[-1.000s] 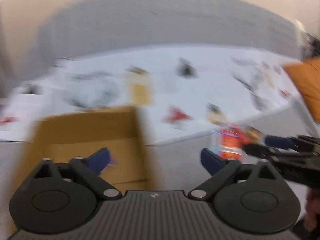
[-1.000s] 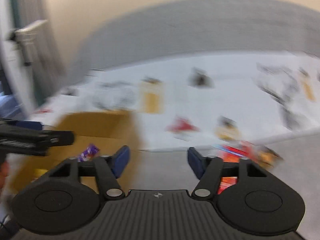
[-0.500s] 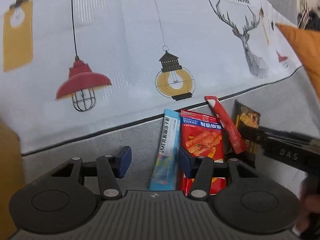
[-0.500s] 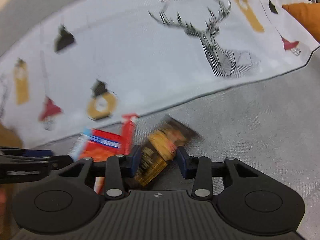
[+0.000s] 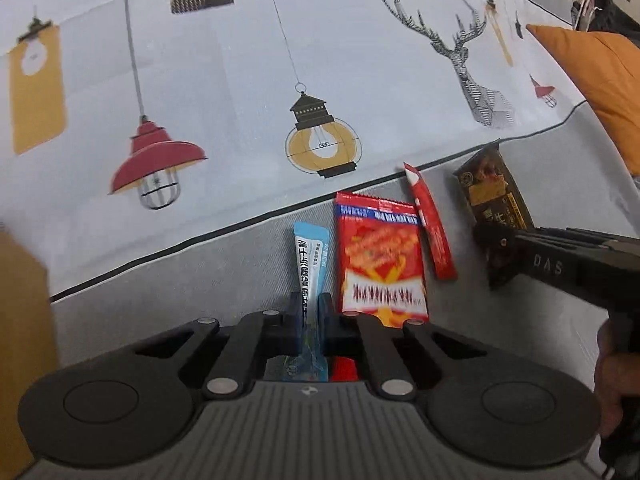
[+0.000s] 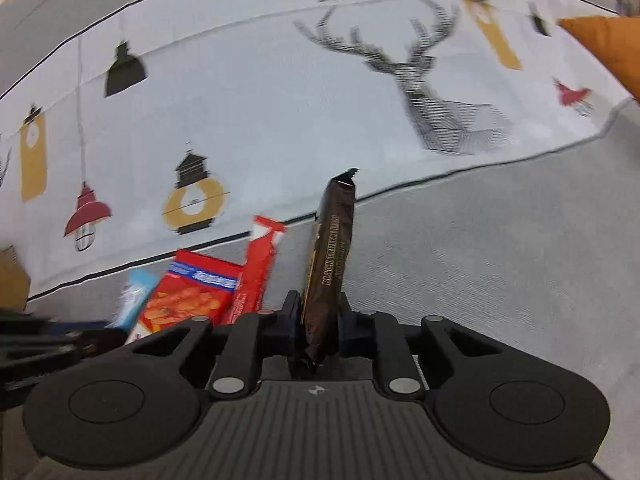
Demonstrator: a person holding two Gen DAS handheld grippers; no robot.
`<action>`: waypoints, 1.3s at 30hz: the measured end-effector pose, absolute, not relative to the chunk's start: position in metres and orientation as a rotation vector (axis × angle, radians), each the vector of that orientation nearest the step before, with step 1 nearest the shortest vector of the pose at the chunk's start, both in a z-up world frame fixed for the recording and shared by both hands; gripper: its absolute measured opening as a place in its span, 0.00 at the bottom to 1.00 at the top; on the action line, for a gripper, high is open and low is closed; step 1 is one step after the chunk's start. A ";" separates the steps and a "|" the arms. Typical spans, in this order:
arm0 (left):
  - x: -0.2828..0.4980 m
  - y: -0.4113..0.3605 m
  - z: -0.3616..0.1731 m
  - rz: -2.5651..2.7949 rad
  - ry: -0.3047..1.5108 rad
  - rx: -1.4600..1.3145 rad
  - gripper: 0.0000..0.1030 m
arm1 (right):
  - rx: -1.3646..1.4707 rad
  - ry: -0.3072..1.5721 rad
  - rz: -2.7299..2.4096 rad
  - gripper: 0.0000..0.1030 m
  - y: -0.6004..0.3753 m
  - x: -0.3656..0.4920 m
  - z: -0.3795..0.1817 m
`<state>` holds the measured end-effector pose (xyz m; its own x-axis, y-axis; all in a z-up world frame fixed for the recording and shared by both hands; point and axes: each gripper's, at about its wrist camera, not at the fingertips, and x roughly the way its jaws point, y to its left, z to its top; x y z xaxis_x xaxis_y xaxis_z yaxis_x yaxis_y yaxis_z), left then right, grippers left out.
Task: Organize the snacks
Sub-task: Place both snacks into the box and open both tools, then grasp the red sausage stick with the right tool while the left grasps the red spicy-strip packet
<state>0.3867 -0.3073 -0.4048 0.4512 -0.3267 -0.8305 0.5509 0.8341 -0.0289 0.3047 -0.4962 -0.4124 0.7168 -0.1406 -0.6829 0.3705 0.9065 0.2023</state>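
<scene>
Four snack packs sit on a grey sofa seat. My left tool (image 5: 311,312) is pinched shut on the near end of a blue stick pack (image 5: 310,264), just beside a red bag (image 5: 380,256) and a red stick (image 5: 430,224). My right tool (image 6: 318,312) clamps a brown bar (image 6: 330,256), raised on edge, apart from the others. A printed throw (image 5: 240,80) lies behind them.
</scene>
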 end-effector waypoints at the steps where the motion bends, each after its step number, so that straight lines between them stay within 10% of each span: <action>1: 0.383 -0.303 -0.399 -0.550 0.959 0.254 0.07 | 0.347 0.715 -0.290 0.17 -0.496 0.301 -0.412; 20: 0.290 -0.017 -0.236 -0.158 0.799 0.050 0.11 | 0.360 0.617 0.217 0.17 -0.215 0.228 -0.265; 22: 0.284 0.003 -0.235 -0.097 0.803 0.060 0.20 | 0.343 0.643 0.254 0.21 -0.186 0.236 -0.267; 24: 0.277 0.009 -0.230 -0.071 0.790 0.088 0.76 | 0.343 0.649 0.283 0.33 -0.171 0.238 -0.267; 39: 0.311 -0.247 -0.294 -0.425 0.832 0.197 0.82 | 0.278 0.564 -0.045 0.64 -0.387 0.219 -0.299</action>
